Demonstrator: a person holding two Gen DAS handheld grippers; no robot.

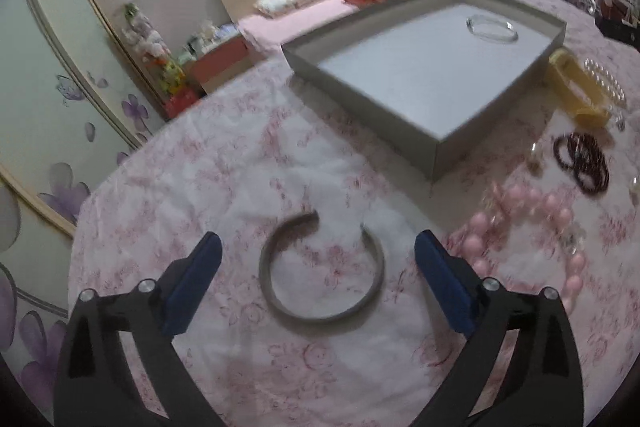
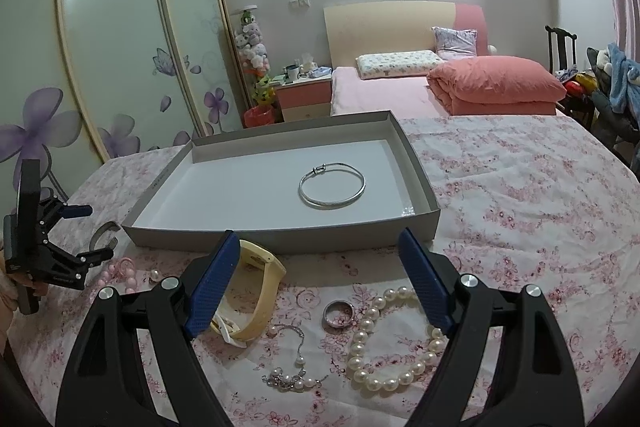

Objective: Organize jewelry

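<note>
A pink floral tablecloth (image 1: 224, 187) covers the table in a bedroom. The left gripper (image 1: 318, 263) stands wide open, its blue pads either side of a grey open cuff bangle (image 1: 276, 291) lying flat, touching neither; the cuff's gap points to twelve o'clock. At two o'clock lies the shallow grey box (image 1: 456, 151), holding a silver bangle (image 2: 332, 185). The right gripper (image 2: 316, 259) hangs open and empty above a pearl bracelet (image 2: 384, 355), a ring (image 2: 338, 313) and a cream watch strap (image 2: 256, 291), its long axis towards one o'clock.
</note>
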